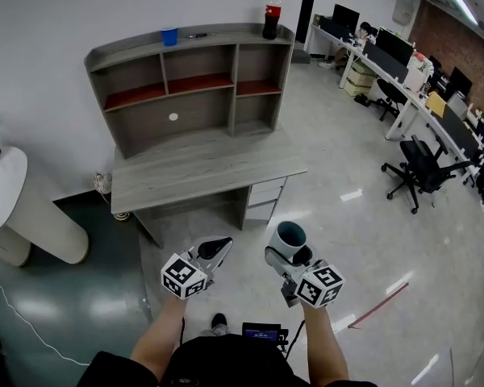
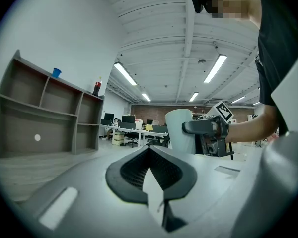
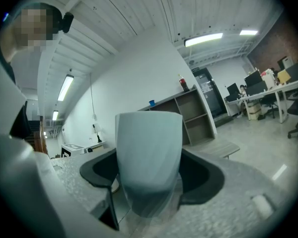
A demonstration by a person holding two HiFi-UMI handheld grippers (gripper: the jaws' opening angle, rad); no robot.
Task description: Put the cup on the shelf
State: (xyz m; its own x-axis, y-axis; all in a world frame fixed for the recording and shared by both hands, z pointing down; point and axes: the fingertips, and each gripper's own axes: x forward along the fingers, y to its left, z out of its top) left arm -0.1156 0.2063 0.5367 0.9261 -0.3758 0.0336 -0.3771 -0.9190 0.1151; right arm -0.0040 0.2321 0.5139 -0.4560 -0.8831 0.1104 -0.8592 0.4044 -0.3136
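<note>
Pale grey cup point(image 3: 149, 157), grey woodgrain shelf point(image 1: 145, 52), blue tumbler point(image 1: 169, 36)

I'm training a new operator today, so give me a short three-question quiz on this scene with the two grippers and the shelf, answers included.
1. True or false: the left gripper holds the cup.
2. Which of these stands on top of the shelf? A) a cola bottle B) a kettle C) a lamp
3. Fill in: the right gripper is shut on the ____.

Key: 1 false, its jaws are together with nothing between them; 2 A; 3 cup.
</note>
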